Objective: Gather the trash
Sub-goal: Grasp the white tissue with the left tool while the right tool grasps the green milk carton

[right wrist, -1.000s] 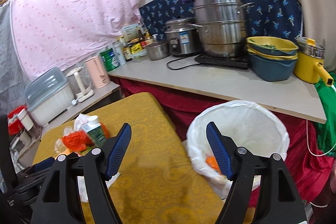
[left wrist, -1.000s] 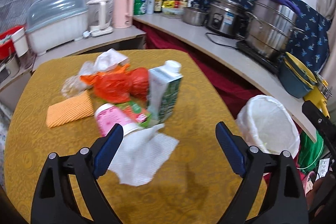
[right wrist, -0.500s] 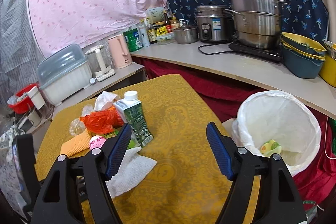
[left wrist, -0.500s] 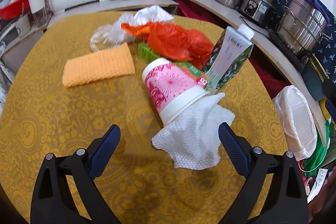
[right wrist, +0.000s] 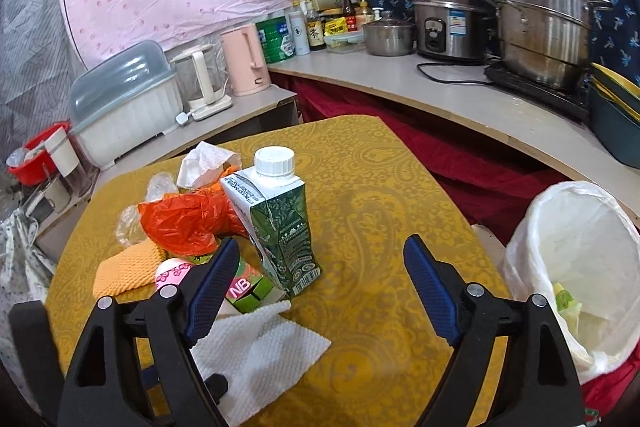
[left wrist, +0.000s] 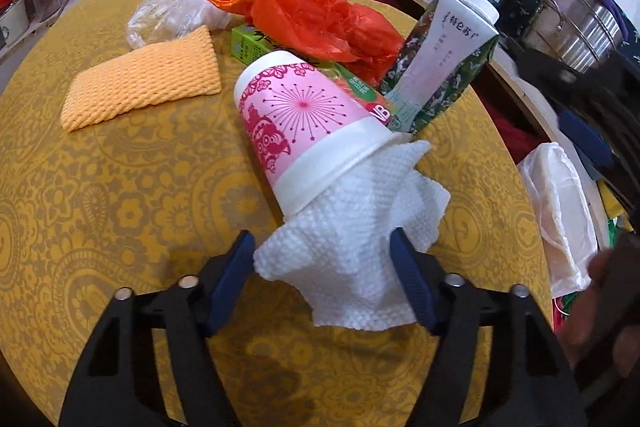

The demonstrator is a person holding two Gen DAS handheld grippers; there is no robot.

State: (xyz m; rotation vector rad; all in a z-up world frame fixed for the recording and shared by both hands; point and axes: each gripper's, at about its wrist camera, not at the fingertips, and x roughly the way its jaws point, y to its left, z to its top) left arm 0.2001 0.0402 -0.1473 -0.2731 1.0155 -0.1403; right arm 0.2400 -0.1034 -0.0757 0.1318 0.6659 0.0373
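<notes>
The left gripper (left wrist: pixel 322 277) is straddling the white paper towel (left wrist: pixel 352 247) lying below the tipped pink cup (left wrist: pixel 296 115) on the yellow table (left wrist: pixel 120 195), its jaws just closing without pinching yet, while the right gripper (right wrist: pixel 320 287) is hovering wide, still opening, empty, facing the green carton (right wrist: pixel 280 215), the bin (right wrist: pixel 576 259) sitting rightmost.

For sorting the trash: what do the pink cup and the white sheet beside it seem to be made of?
Pink cup: probably printed paper or thin plastic, matte, with a white rolled rim. White sheet: likely a paper towel, soft and crumpled, with an embossed dotted texture.
</notes>
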